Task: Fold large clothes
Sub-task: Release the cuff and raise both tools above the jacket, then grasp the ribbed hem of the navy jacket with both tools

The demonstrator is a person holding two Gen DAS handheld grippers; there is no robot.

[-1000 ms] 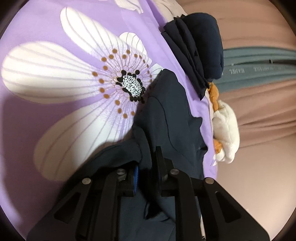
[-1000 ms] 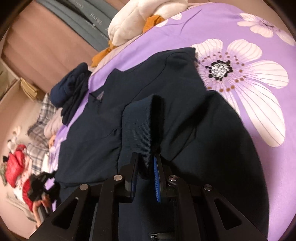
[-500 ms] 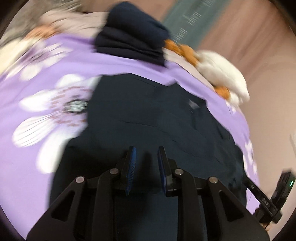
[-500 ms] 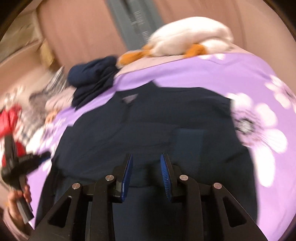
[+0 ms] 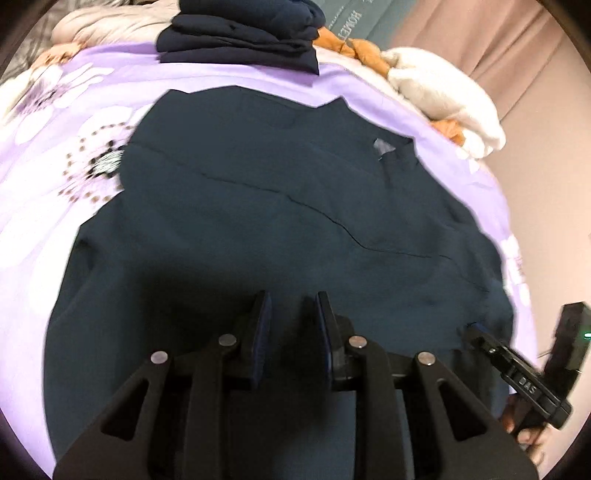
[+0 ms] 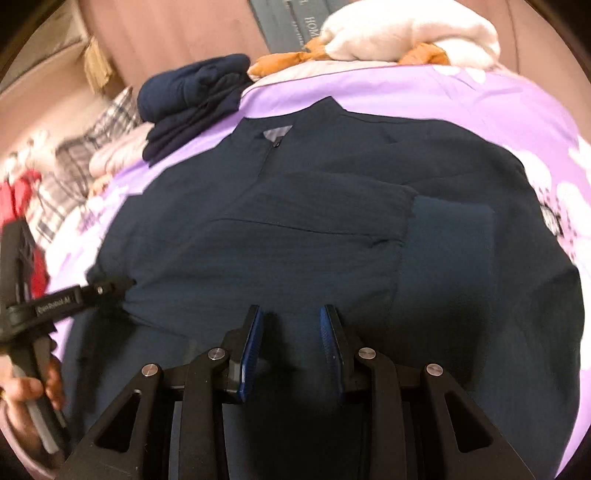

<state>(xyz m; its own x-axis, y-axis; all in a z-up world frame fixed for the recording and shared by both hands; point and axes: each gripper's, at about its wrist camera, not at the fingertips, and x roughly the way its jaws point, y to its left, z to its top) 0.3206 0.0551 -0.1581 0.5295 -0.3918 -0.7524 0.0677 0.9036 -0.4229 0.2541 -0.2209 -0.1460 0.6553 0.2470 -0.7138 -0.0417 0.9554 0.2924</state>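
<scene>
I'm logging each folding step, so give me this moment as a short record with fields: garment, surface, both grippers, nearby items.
garment: dark navy zip-up jacket, spread flat, a ribbed-cuff sleeve folded across its front
surface: purple floral bedspread
left gripper: open, empty, above the jacket hem
right gripper: open, empty
nearby: folded navy clothes stack; white and orange plush toy

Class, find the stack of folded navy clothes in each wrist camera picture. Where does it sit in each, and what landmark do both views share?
Left wrist view: the stack of folded navy clothes sits at top centre, beyond the spread navy jacket.
Right wrist view: the stack sits upper left, beside the jacket's collar.
Shared landmark: the white and orange plush toy at the bed's far edge.
</scene>
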